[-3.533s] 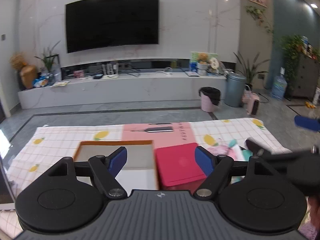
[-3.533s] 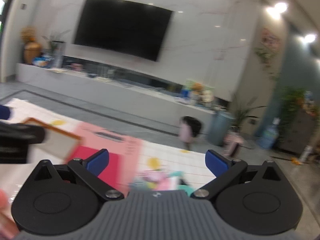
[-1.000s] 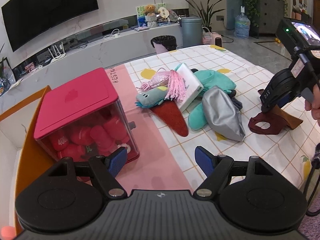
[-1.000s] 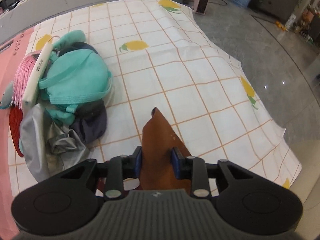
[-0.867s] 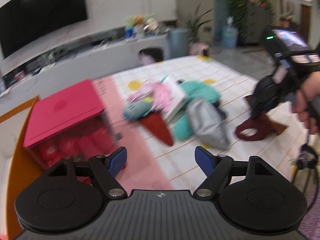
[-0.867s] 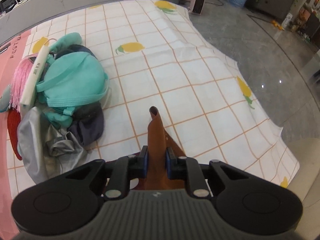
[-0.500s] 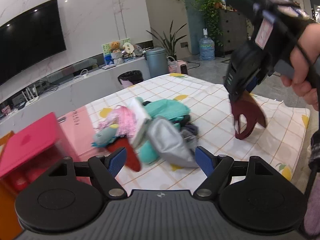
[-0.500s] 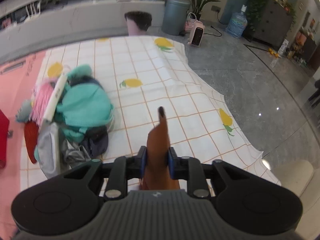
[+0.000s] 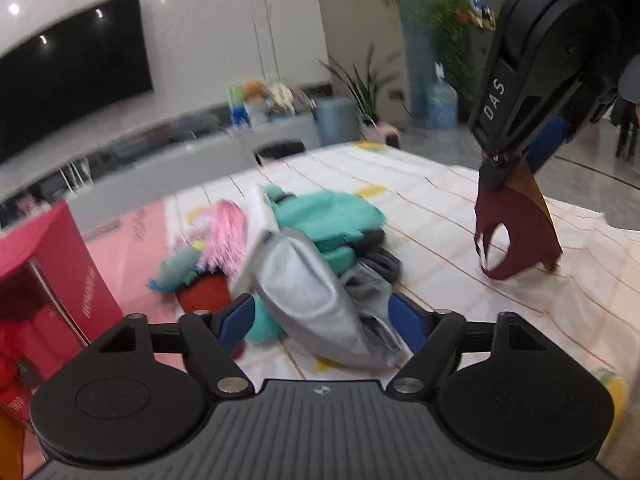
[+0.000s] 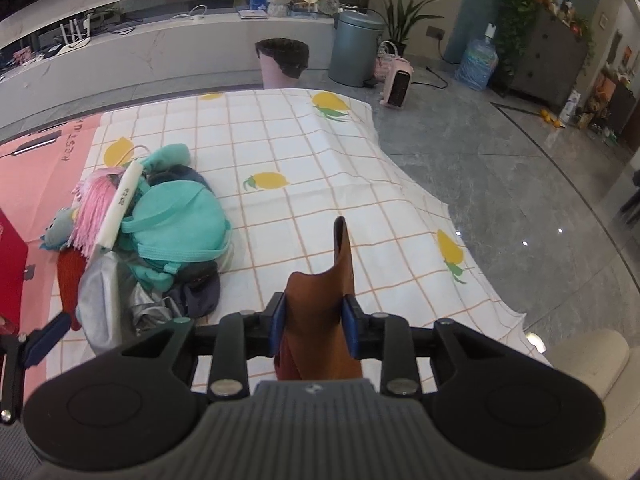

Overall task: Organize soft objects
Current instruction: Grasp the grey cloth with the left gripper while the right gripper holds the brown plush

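My right gripper (image 10: 314, 322) is shut on a brown and maroon cloth piece (image 10: 322, 312) and holds it above the checked tablecloth (image 10: 320, 168). In the left wrist view the same gripper (image 9: 516, 160) hangs at the right with the maroon cloth (image 9: 516, 232) dangling to the table. My left gripper (image 9: 322, 318) is open, its fingers either side of a grey pouch (image 9: 316, 300) in a pile of soft things: a teal bag (image 10: 176, 224), a pink-haired plush (image 10: 94, 208), a dark cloth (image 10: 200, 288) and a red piece (image 10: 70, 276).
A clear box with a red lid (image 9: 44, 264) holding red items stands at the left on a pink mat (image 10: 36, 168). The table edge drops to grey floor at the right (image 10: 520, 200). A bin (image 10: 282, 62) and a TV bench stand behind.
My right gripper has lifted the brown cloth higher off the table. My left gripper has moved forward and down towards the grey pouch.
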The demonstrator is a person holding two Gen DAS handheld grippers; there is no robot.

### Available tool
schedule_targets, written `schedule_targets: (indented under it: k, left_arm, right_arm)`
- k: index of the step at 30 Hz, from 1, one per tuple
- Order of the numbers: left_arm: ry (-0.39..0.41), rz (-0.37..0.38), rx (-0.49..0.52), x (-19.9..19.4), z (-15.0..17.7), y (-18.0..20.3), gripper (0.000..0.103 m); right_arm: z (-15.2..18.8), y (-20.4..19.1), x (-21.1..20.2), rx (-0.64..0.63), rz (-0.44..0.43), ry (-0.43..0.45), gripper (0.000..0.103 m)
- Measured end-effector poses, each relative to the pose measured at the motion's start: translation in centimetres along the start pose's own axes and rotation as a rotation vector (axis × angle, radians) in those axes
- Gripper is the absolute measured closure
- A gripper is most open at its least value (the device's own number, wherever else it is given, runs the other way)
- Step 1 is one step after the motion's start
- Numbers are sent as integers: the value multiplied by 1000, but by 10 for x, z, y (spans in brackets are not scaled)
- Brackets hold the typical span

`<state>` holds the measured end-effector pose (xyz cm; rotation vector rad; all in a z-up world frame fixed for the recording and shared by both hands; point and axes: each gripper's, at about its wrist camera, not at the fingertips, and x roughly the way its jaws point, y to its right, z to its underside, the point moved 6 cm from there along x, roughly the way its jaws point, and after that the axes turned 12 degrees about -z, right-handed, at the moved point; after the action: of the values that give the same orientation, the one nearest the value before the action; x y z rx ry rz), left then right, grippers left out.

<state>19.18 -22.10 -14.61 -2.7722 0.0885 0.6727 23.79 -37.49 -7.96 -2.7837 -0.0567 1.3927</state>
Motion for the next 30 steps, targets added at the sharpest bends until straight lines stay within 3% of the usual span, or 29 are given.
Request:
schedule_targets:
  k: [2, 4, 7, 9, 13, 19, 26, 30]
  left_arm:
    - [38, -24, 25, -1, 0, 2, 23]
    - [34, -47, 64, 2, 1, 6, 52]
    - [-22, -86, 80, 12, 5, 8, 69]
    - [-67, -79, 74, 18, 10, 6, 75]
    - [-84, -27, 3, 15, 14, -5, 99]
    - [-78, 76, -170, 1, 12, -31, 102]
    - [-116, 125, -272, -10, 2, -41, 102]
    - [-130, 123, -274, -14, -2, -42, 102]
  right_arm:
    - [1, 0, 3, 6, -10, -8, 74]
    - [2, -1, 5, 4, -7, -17, 74]
    - [3, -2, 6, 1, -6, -21, 74]
    - [3, -4, 6, 0, -11, -23, 74]
    - [6, -9, 9, -32, 7, -37, 74]
    - [10, -13, 15, -48, -1, -62, 74]
    - [11, -13, 19, -1, -29, -74, 74]
    - [10, -13, 17, 29, -51, -59, 74]
